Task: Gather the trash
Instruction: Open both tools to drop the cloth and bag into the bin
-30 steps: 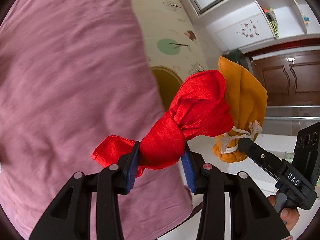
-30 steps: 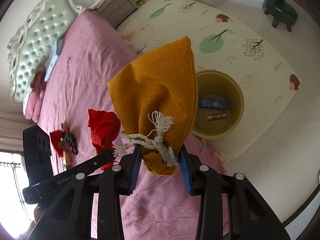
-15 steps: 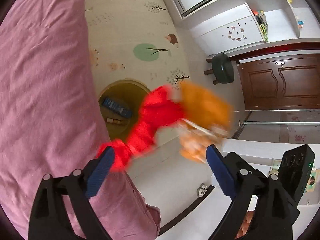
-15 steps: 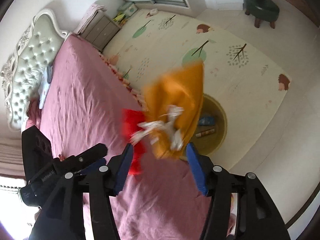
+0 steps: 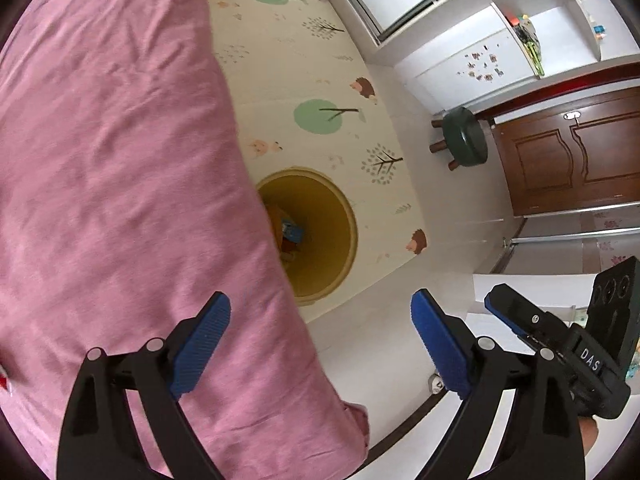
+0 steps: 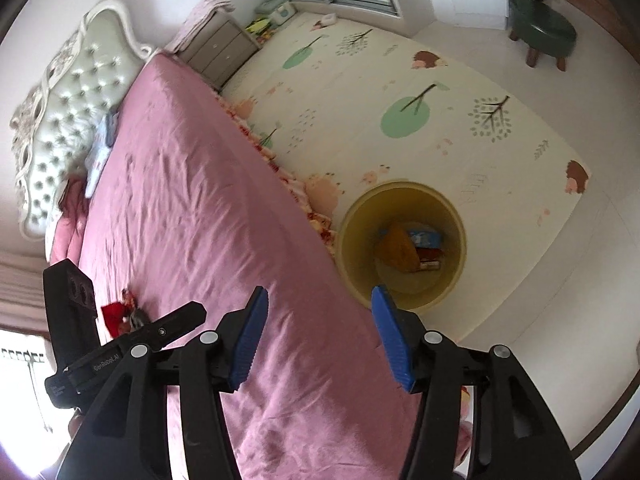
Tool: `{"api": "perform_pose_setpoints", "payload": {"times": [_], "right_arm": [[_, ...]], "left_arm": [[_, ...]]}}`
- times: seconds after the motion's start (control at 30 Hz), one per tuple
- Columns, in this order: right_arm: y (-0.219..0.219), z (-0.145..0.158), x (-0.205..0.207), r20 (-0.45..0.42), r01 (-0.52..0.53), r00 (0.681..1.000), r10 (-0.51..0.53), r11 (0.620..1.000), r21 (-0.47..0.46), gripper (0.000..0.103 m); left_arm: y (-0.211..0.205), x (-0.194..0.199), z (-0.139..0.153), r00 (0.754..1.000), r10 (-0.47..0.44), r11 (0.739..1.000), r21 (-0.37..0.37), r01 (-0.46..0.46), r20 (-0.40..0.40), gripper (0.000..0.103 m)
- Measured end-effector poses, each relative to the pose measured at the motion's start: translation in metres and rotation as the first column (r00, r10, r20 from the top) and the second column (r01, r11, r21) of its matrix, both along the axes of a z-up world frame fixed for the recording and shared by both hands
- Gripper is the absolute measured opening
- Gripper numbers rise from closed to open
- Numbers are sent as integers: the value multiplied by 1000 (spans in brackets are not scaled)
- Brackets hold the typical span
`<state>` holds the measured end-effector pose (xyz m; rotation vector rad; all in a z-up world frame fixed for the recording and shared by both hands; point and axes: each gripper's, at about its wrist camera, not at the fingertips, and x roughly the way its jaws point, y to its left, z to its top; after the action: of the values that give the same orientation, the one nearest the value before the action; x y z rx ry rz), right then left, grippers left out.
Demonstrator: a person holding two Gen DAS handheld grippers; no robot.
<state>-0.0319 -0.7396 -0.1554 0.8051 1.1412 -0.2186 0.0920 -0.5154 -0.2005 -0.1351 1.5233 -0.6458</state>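
A yellow round bin stands on the floor by the bed's edge; it also shows in the left wrist view. Inside lie an orange pouch, a blue box and other small items. The red pouch is not clearly visible in it. My left gripper is open and empty above the bed corner. My right gripper is open and empty above the bed edge, near the bin. Each gripper shows in the other's view.
A pink bed fills the left side, with a small red item on it. A patterned play mat covers the floor. A green stool stands far right, and a bedside cabinet at the back.
Both grippers opened and let go of the red and orange pouches, which fell toward the bin. The orange pouch now lies in the bin.
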Motion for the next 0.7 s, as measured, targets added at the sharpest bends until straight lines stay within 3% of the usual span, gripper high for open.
{"api": "perform_pose_setpoints", "payload": {"times": [0.4,0.7], "right_arm": [[109,14,31,22,-192,981,191,981,28,54],[232,7,51,13,-394,919,394,917,62,54]], "left_arm": [[121,-15,21,990,116,992,40,-119,78,91],[251,-38,20,961,258,959,93,-267,98,91]]}}
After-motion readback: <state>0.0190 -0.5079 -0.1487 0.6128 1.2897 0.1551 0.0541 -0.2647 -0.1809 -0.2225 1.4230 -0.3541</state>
